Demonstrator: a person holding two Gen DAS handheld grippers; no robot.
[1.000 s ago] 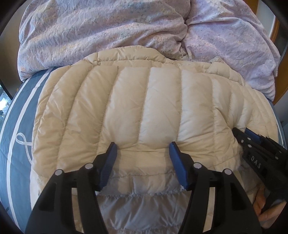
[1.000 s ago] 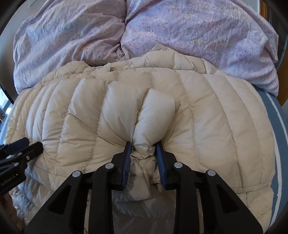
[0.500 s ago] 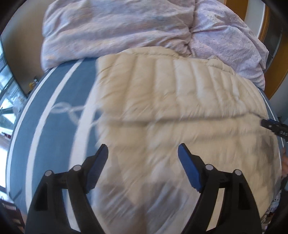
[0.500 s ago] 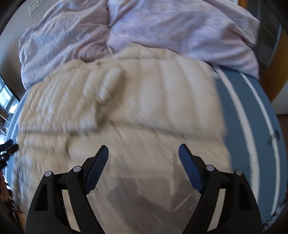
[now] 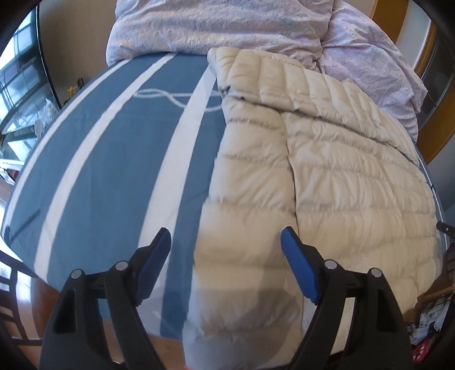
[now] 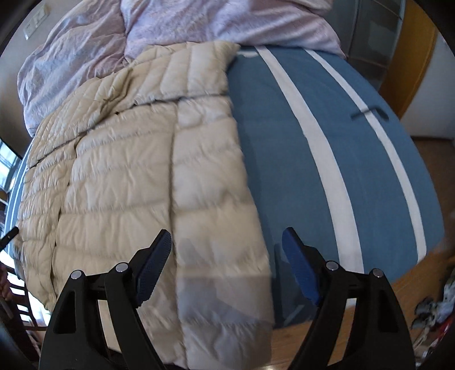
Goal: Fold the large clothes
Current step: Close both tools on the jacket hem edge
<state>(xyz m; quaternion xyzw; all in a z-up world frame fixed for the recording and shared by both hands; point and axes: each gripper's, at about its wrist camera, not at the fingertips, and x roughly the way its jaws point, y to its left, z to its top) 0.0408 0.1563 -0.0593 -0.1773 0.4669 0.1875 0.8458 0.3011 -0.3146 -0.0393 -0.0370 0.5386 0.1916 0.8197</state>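
Note:
A cream quilted down jacket (image 5: 327, 159) lies flat on a blue bed cover with white stripes (image 5: 113, 159); its near end hangs over the bed's front edge. My left gripper (image 5: 226, 267) is open and empty, raised above the jacket's left edge. In the right wrist view the jacket (image 6: 136, 176) fills the left half. My right gripper (image 6: 227, 267) is open and empty, raised above the jacket's right edge. The blue cover (image 6: 341, 159) lies to its right.
A crumpled lilac duvet (image 5: 227, 25) is piled at the head of the bed, touching the jacket's far end; it also shows in the right wrist view (image 6: 170, 22). Wooden floor (image 6: 355, 327) shows past the bed's front edge. Clutter (image 5: 426, 327) lies on the floor at the right.
My right gripper was shut on a fold of the jacket and has let go and opened. Both grippers have pulled back and apart toward the jacket's side edges.

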